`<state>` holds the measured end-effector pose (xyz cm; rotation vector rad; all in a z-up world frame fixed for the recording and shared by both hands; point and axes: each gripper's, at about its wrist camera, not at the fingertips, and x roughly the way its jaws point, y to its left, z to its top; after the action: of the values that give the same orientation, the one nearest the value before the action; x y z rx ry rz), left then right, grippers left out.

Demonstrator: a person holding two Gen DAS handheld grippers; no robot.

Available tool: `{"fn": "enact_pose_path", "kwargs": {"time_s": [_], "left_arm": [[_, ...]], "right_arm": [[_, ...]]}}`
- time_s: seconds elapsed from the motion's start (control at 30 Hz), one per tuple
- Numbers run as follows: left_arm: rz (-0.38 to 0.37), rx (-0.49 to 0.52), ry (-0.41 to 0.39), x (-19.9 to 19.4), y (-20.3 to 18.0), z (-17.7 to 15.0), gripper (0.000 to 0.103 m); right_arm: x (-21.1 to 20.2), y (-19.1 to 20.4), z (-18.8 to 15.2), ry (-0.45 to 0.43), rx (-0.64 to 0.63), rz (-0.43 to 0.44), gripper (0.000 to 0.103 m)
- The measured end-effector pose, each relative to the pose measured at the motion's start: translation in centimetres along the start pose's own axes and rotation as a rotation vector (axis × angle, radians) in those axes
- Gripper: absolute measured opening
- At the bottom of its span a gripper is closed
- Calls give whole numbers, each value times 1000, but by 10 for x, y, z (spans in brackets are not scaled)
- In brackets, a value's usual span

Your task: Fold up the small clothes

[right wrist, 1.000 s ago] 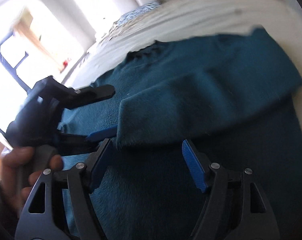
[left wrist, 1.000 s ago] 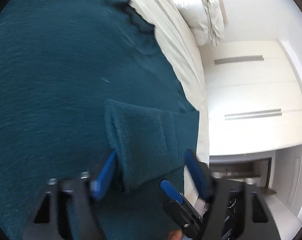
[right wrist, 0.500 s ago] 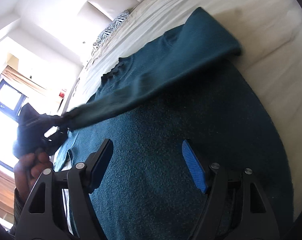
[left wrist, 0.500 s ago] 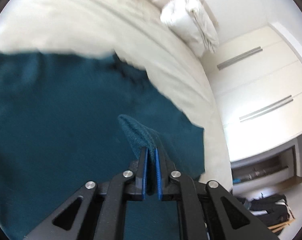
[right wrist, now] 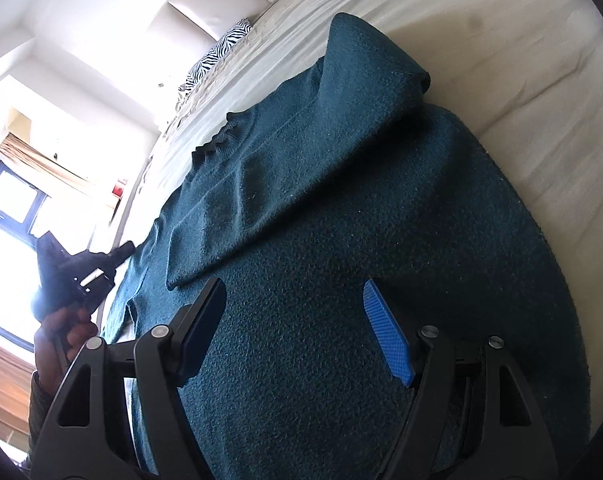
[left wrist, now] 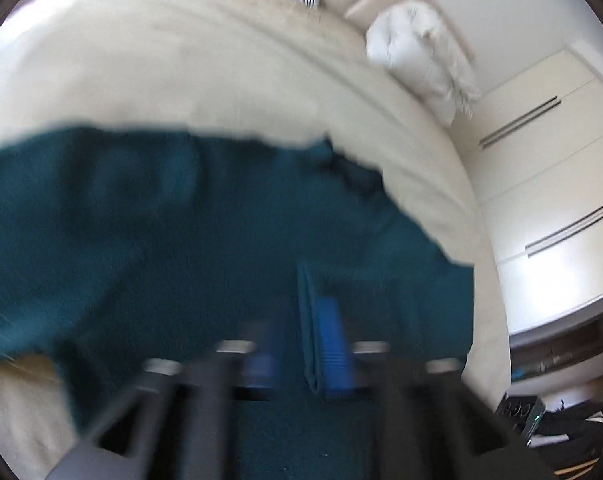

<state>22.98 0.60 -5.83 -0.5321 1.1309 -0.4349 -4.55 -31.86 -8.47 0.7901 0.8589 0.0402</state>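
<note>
1. Left gripper (left wrist: 297, 352): half a second ago its blue pads were clamped together on the sleeve cuff. Now they stand apart, with a thin ribbed teal edge just beside the right-hand pad (left wrist: 333, 344). The view is motion-blurred, so I can't tell if that edge still touches the pad.
2. Right view: my left hand (right wrist: 61, 332) and its gripper (right wrist: 81, 268) sit at the left of the frame, by the sweater's left edge and apart from the sleeve end.
3. Sleeve (right wrist: 301, 140): earlier it was stretched taut toward the left gripper. Now it lies flat, folded diagonally across the sweater body, with its cuff end at centre left.
4. Right gripper (right wrist: 297, 328): unchanged – pads wide apart, gripping nothing, over the sweater's lower body.
5. Sweater (right wrist: 341, 280): dark teal knit with a nubbly texture and a scalloped neckline, spread flat on the bed (right wrist: 521, 60). In the left view it fills the middle band of the frame (left wrist: 181, 240).
6. Bed sheet (left wrist: 181, 60): cream and softly creased.
7. White puffy pillow (left wrist: 421, 52) at upper right, zebra-print cushion (right wrist: 217, 56) near the padded beige headboard (right wrist: 205, 0).
8. White wardrobe (left wrist: 541, 152) with long bar handles at right – glossy flat doors.
</note>
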Motion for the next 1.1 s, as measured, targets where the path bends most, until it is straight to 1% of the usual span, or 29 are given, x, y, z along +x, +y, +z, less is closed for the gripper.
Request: {"fn": "enact_pose_path", "kwargs": {"time_s": [0.03, 0.07, 0.13, 0.17, 0.27, 0.33, 0.37, 0.4, 0.43, 0.5, 0.53, 0.57, 0.6, 0.63, 0.8, 0.93, 1.0, 1.1], "left_arm": [[-3, -10, 7, 7, 0, -2, 75], [3, -10, 17, 14, -2, -7, 81], [3, 14, 51, 27, -9, -12, 81], [15, 30, 58, 33, -12, -14, 81], [35, 36, 53, 37, -21, -14, 80], [45, 54, 65, 40, -30, -15, 70], [44, 72, 79, 40, -34, -16, 59], [44, 91, 97, 44, -40, -18, 56], [61, 120, 108, 49, -47, -21, 55], [90, 166, 103, 51, -56, -25, 50], [88, 168, 103, 51, -57, -26, 40], [82, 160, 103, 53, -57, -24, 26], [80, 150, 103, 52, -55, -23, 18], [80, 144, 100, 51, -52, -21, 8], [39, 100, 41, 28, -40, -9, 7], [31, 92, -42, 8, -38, 8, 7], [28, 68, -83, -4, -26, 17, 7], [27, 24, -110, -9, -5, 25, 7]], "right_arm": [[5, 4, 0, -1, -2, -2, 71], [5, 4, 0, 0, -4, -2, 71], [5, 4, 0, 1, -5, 0, 71], [5, 4, 0, 1, -3, 2, 71], [7, 6, 0, -4, -4, 0, 71], [8, 6, 0, -6, -11, -3, 71], [9, 7, 0, -7, -13, -4, 71], [9, 7, 0, -8, -14, -4, 71], [9, 6, 0, -8, -14, -3, 71], [9, 6, 1, -7, -13, 0, 71], [9, 5, 1, -7, -13, 3, 71], [9, 5, 2, -6, -13, 4, 71], [9, 6, 2, -4, -14, 6, 71], [9, 5, 3, -3, -13, 7, 71], [7, 3, 5, -4, -5, 14, 71], [7, 2, 6, 1, -8, 13, 71], [7, 1, 8, 0, -2, 15, 71], [8, -1, 9, 0, 6, 18, 71]]}}
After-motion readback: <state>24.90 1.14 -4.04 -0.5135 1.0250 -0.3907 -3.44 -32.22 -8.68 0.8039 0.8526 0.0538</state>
